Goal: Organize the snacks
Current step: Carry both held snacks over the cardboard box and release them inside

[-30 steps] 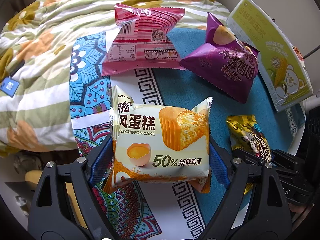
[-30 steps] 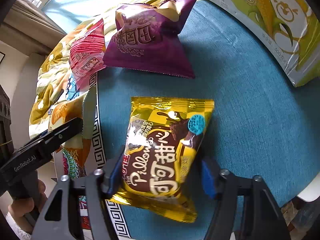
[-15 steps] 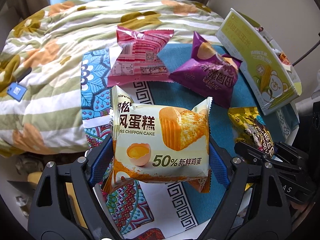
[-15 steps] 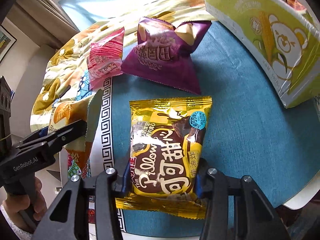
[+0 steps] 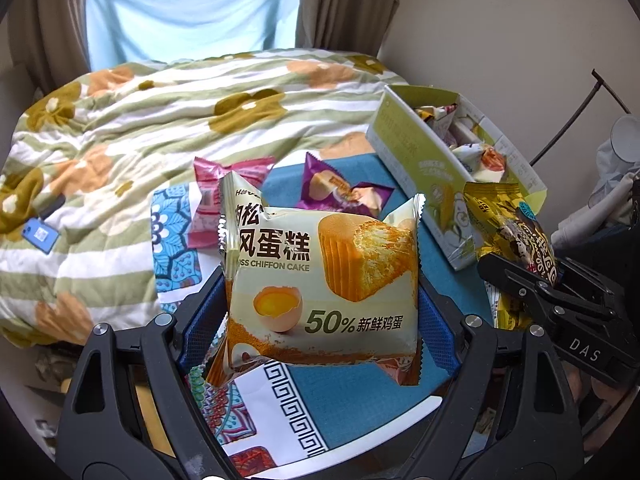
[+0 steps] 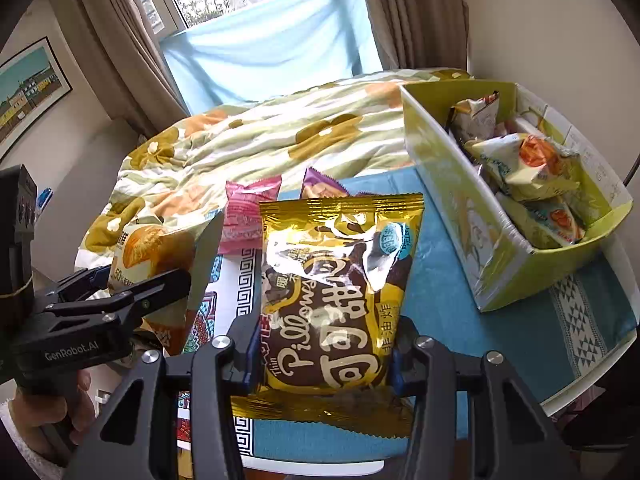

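Note:
My left gripper (image 5: 316, 320) is shut on a cream chiffon cake packet (image 5: 320, 280) and holds it above the table. My right gripper (image 6: 324, 356) is shut on a gold Pillows chocolate packet (image 6: 336, 280), also lifted; this packet shows at the right in the left wrist view (image 5: 508, 224). A pink packet (image 5: 208, 200) and a purple packet (image 5: 340, 192) lie on the patterned tablecloth (image 5: 280, 392) behind. A green open box (image 6: 472, 208) with several snack packets inside stands at the right.
A floral quilt (image 5: 180, 120) on a bed lies behind the table. The table's edge (image 6: 580, 392) runs at the front right. Curtains and a window are at the back. A blue phone (image 5: 42, 234) lies on the quilt at the left.
Both grippers have risen from the table with their packets and tilted up, so the bed, window and the box's inside come into view. The right gripper closed on the gold packet.

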Demonstrator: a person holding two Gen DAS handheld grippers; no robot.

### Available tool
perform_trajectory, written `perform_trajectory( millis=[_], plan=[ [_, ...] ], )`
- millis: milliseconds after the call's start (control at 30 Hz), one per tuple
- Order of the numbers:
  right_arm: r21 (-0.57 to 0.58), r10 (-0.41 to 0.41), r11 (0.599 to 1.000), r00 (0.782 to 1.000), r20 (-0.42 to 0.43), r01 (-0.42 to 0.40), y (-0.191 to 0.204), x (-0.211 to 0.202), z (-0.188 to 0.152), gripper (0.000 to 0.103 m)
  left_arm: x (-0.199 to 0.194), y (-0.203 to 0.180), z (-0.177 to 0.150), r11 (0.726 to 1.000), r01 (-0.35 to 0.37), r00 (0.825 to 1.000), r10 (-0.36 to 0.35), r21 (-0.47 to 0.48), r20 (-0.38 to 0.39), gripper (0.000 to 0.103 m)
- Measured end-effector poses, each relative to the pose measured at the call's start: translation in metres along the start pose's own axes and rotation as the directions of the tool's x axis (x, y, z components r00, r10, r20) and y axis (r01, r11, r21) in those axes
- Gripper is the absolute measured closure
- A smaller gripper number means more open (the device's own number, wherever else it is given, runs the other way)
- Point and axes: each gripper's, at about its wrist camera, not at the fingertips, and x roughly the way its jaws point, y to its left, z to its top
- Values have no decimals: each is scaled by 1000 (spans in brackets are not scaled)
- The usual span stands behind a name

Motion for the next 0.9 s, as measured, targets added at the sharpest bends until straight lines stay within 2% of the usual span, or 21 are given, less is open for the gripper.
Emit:
perform_trajectory(
  millis=[167,333,633,900],
  plan=[
    [3,-4,1000,998,66,3,-31,-34,15,59,-7,-42,19,1000,-1,999,1,-5,44,19],
    [-11,-23,1000,994,106,24,-76,-58,32,59,4,-98,49,1000,13,997,-11,-21,79,19],
    [-24,-11,1000,989,145,15,-193,-74,90,59,62,-206,119,1000,7,994,-5,-10,110,19],
    [-84,26,996,991,129,-15,-267,-57,151,59,125,-261,180,998,-35,995,40,-51,91,19]
  ],
)
